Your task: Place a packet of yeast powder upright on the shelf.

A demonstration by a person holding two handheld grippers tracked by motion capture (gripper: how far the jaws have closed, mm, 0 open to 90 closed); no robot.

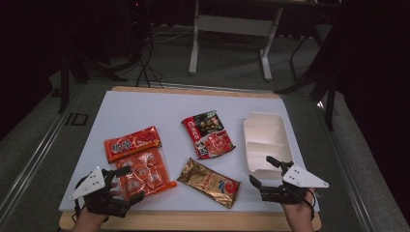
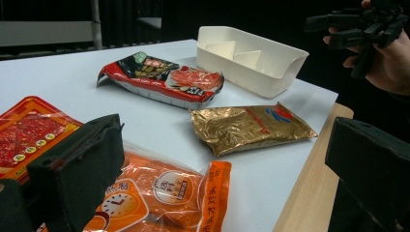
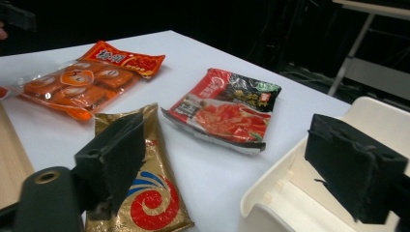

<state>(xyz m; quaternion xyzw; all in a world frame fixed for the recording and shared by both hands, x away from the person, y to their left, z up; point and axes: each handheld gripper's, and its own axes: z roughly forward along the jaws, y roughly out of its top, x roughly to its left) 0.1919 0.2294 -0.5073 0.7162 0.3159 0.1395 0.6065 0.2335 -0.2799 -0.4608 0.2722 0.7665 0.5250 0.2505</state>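
both grippers, left gripper [image 1: 126, 183] and right gripper [image 1: 265, 171], hold their jaws apart, empty. the orange packet [image 1: 144, 177] looks slick. it could slip from a shallow pinch.

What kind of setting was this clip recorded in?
Probably a lab or studio set up for recording, not a kitchen: a white tabletop on a wooden table, dark curtains around it, a height-adjustable desk frame behind, and cables on the carpeted floor.

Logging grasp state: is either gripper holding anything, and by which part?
Nothing is held. The left gripper stands open over the orange packet; the right gripper stands open beside the white tray.
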